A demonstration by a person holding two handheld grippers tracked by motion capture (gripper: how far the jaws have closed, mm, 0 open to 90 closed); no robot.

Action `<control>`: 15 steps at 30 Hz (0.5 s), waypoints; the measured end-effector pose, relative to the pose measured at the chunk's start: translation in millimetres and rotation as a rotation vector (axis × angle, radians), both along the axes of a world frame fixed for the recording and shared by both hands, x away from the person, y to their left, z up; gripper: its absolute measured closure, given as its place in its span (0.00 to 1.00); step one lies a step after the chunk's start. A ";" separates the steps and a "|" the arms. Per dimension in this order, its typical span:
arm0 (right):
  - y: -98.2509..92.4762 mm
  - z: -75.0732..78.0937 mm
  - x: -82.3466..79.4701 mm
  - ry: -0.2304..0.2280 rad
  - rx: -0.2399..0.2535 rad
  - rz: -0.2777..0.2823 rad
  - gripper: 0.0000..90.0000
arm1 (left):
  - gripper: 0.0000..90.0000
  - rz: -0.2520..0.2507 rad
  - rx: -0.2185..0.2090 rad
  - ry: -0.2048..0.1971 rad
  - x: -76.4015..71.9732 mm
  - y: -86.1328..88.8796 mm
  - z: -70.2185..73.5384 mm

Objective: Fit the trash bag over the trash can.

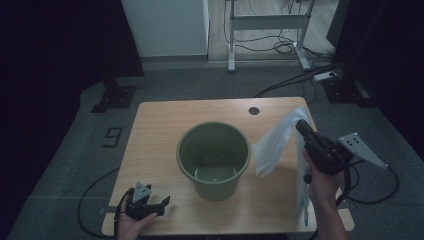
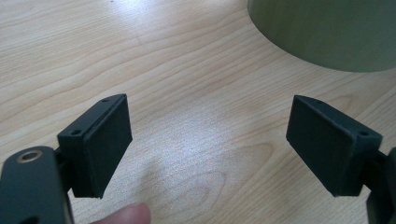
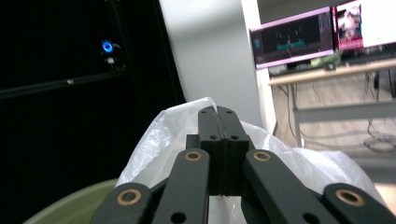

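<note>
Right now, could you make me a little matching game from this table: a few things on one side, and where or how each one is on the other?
Things:
1. green bucket
2. plastic bag
3. left tool
4. right tool

States:
A. jaws wide open, low over the wooden table
B. jaws closed on thin plastic, raised
C. hanging in the air beside the bucket
D. standing upright mid-table

Pairs: 1-D, 2-C, 3-A, 4-B

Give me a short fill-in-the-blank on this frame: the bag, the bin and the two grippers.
1. The right gripper is shut on a thin white plastic ____.
2. The bin on the table is coloured ____.
3. The left gripper has its jaws ____, with nothing between them.

Missing words: bag; green; open
</note>
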State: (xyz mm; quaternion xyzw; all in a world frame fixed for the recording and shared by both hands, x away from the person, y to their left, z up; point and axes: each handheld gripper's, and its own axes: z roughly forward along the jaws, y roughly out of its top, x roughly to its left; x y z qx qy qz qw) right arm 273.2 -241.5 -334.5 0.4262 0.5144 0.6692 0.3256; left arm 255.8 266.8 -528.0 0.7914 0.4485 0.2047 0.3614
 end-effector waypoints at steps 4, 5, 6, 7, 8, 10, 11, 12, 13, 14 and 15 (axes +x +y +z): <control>8.9 25.7 -4.0 -0.056 -0.005 0.004 0.99 | 0.15 -0.003 0.001 0.003 0.2 -0.5 -0.5; 11.5 31.9 -4.5 -0.066 -0.005 0.008 0.99 | 0.15 -0.004 0.003 0.004 0.2 -0.5 -0.6; 14.3 37.7 -4.9 -0.077 -0.006 0.013 0.99 | 0.15 -0.003 0.002 0.005 0.2 -0.5 -0.6; 20.7 47.9 -5.7 -0.095 -0.010 0.021 0.99 | 0.15 -0.003 0.001 0.004 0.1 -0.5 -0.8; 20.7 47.9 -5.7 -0.095 -0.010 0.021 0.99 | 0.15 -0.002 0.001 0.005 0.1 -0.4 -0.8; 27.3 56.1 -6.5 -0.111 -0.011 0.030 0.99 | 0.15 0.000 0.000 0.004 0.1 0.3 -0.7; 30.7 59.8 -6.7 -0.118 -0.013 0.034 0.99 | 0.15 0.001 -0.002 0.004 0.1 0.7 -0.7; 34.8 64.1 -6.7 -0.126 -0.014 0.039 0.99 | 0.15 -0.001 0.000 0.004 0.0 1.1 -0.7; 38.0 67.4 -6.8 -0.134 -0.011 0.044 0.99 | 0.15 0.000 0.000 0.004 0.1 1.2 -0.7; 41.1 70.6 -7.3 -0.140 -0.014 0.050 0.99 | 0.15 0.000 0.000 0.004 0.1 1.3 -0.8; 44.2 73.6 -7.8 -0.146 -0.018 0.056 0.99 | 0.15 -0.001 0.000 0.005 0.2 1.2 -0.8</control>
